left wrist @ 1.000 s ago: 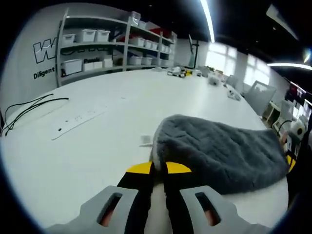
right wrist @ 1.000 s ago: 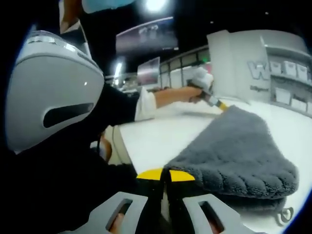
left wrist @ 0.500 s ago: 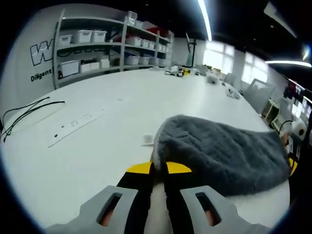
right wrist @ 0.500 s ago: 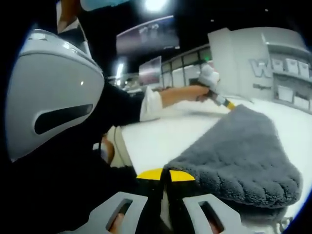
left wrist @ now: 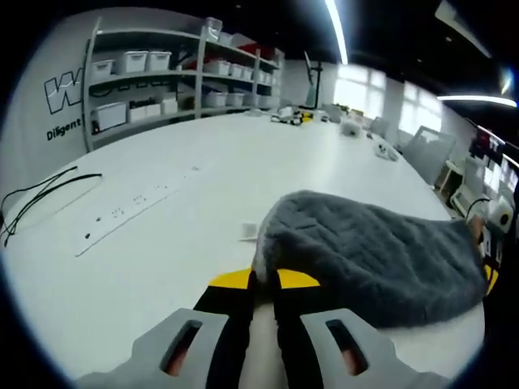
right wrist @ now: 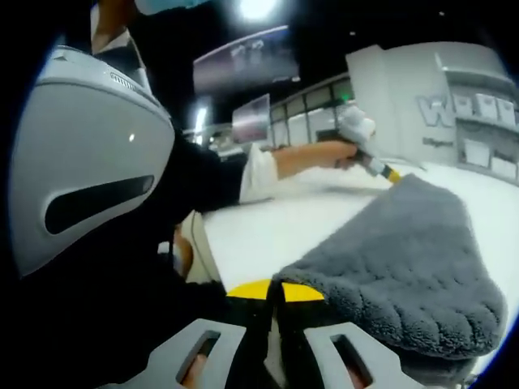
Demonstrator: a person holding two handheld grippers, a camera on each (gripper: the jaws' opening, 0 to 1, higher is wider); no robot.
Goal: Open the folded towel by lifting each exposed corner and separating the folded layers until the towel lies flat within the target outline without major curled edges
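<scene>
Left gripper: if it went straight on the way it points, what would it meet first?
The grey towel, whose corner the left gripper already pinches; beyond it lies white table.

White surface [left wrist: 186, 203], broad, bare over most of its near part. Black cable [left wrist: 36, 190] looped at its left edge. Flat white strip [left wrist: 122, 215] with small dark marks, lying beside the cable. Small white tag [left wrist: 248, 232] on the surface. Grey shelving unit [left wrist: 174, 77] against the far wall, carrying white storage bins [left wrist: 146, 59] on several levels. Wall lettering [left wrist: 61, 89], partly cut off. Ceiling light strip [left wrist: 336, 36]. Bright windows [left wrist: 365, 85] at rear. Assorted small items [left wrist: 296, 117] at the surface's far end, too small to identify. Large grey-white rounded housing [right wrist: 81, 154] at left in the right gripper view.
</scene>
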